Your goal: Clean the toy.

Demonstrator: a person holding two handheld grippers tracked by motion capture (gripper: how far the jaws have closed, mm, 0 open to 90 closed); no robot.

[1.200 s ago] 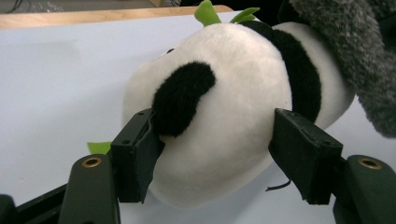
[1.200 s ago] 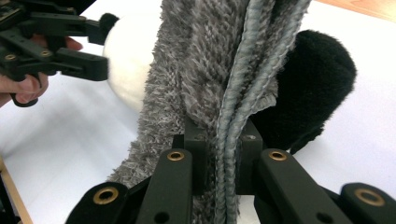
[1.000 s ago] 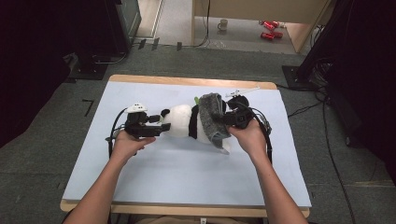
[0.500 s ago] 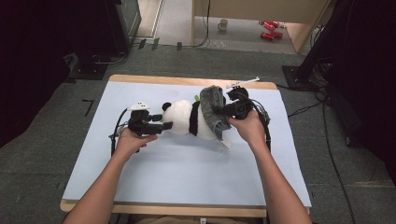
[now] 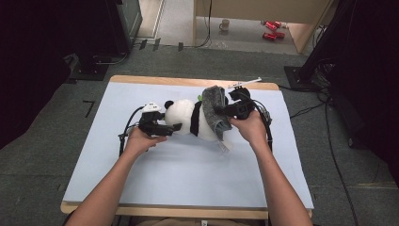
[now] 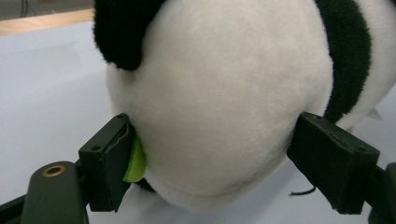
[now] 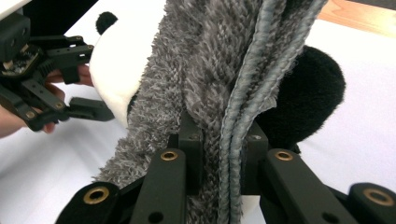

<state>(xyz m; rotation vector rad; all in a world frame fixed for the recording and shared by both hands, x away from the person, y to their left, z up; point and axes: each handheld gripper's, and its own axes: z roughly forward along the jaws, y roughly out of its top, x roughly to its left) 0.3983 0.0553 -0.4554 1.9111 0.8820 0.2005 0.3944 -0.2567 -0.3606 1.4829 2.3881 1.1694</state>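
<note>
Both hands slid the toy panda [image 5: 190, 118] a little along the white table cover [image 5: 188, 165]. It lies in the middle, getting dressed. Left gripper [image 6: 210, 154] has just spread its jaws wide around the head, steadying it. Right gripper [image 7: 219, 158] pinches the grey knit hem [image 7: 233, 116], pulling it on.

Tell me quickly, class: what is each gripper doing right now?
Left gripper: jaws have just been opening; they stand wide around the panda's head, touching it on one side.
Right gripper: shut on the grey scarf.
</note>
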